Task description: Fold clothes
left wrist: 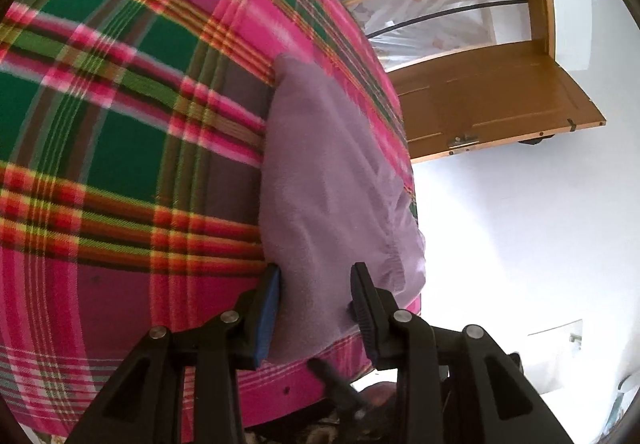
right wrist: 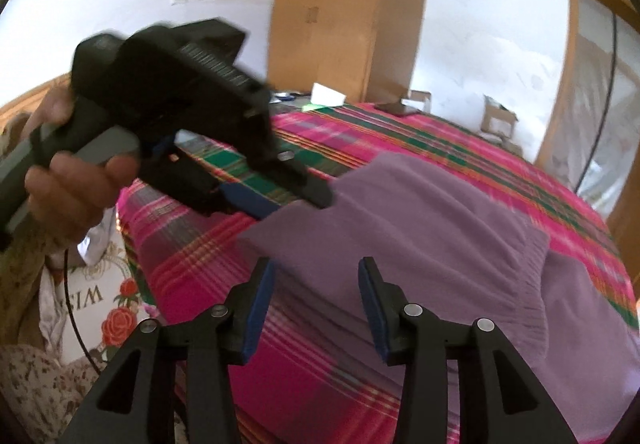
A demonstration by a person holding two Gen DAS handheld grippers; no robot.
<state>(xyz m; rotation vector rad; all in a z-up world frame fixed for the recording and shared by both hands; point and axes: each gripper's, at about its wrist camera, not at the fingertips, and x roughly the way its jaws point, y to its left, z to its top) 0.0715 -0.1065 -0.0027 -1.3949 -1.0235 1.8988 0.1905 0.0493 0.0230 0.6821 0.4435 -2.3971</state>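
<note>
Two open-fingered tools, left gripper and right gripper, over purple garment; hand only in right-wrist view

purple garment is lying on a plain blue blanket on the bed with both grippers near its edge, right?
Not quite: the blanket is a pink, green and orange plaid, not plain blue, as both wrist views show. The purple garment does lie on it, with the left gripper and right gripper near its edge.

Matt fleecy purple garment lies on a woven plaid blanket; door glossy wood.
</note>
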